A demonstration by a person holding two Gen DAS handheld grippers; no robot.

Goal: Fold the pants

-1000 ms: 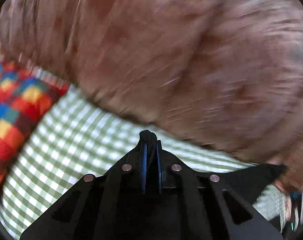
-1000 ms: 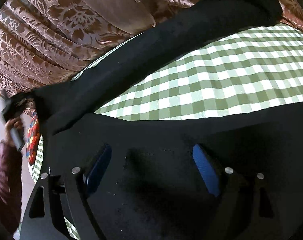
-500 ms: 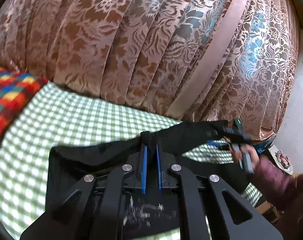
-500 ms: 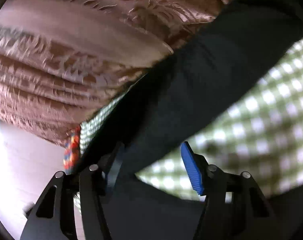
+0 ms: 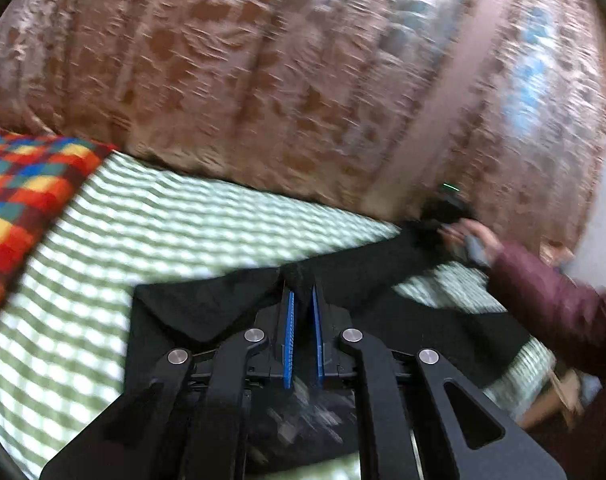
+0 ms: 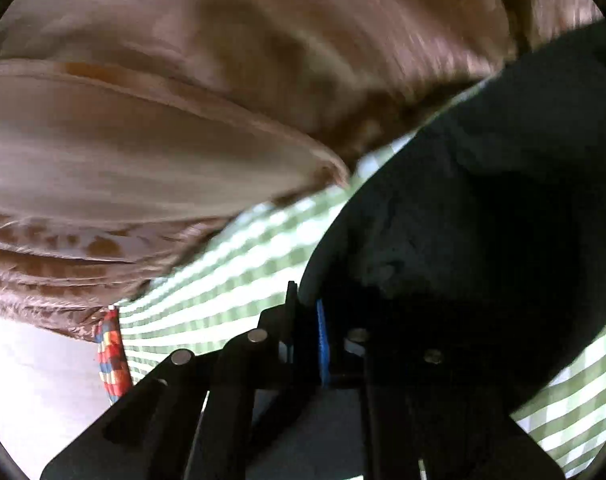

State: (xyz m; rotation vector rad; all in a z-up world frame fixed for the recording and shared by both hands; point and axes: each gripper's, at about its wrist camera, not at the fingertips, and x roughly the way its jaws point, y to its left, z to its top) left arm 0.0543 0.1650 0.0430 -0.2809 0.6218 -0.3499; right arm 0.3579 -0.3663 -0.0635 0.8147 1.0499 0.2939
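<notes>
A home bedroom is showing here: a bed (image 5: 151,240) is lying under a green-and-white checked sheet, a bright patchwork blanket (image 5: 27,200) is sitting at its end, and heavy brown floral curtains (image 5: 263,72) are hanging in pleats right behind it. A pale wall (image 6: 35,392) is showing beside the bed.

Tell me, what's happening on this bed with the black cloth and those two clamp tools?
A person is folding black pants on a bed with a green checked sheet, using a hand-held gripper in each hand. The left gripper is shut on a bunched bit of the fabric. The right gripper, its fingers just having closed, also pinches the pants; in the left view it is off at the far right, held by a hand in a maroon sleeve. The cloth stretches between the two.
</notes>
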